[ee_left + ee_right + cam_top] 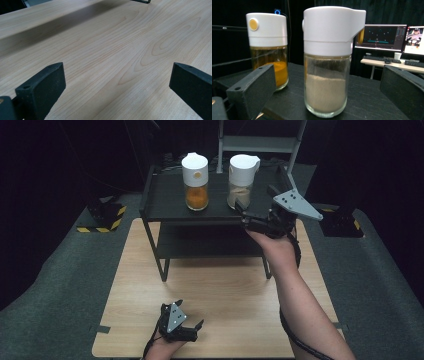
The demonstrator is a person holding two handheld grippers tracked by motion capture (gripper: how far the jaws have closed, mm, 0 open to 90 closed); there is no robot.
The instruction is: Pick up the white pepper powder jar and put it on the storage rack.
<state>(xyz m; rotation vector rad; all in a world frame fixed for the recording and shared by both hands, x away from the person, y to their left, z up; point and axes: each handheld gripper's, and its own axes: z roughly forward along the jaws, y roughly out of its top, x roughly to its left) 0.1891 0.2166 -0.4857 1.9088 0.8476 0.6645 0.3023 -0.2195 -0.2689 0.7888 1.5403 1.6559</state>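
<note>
Two glass jars with white dispenser lids stood upright on the top tier of a black rack (165,202) placed on the wooden worktop (225,295). The jar of pale powder (241,182) stood to the right, the jar of orange powder (195,182) apart to its left. The right gripper (241,213) was at the pale jar's base, jaws wide, the jar between them but untouched. The left gripper (192,324) rested low over the worktop's near edge, jaws wide and empty.

occluded: rack (200,205) lower shelf, shadowed | illegible: monitors (380,37) text
</note>
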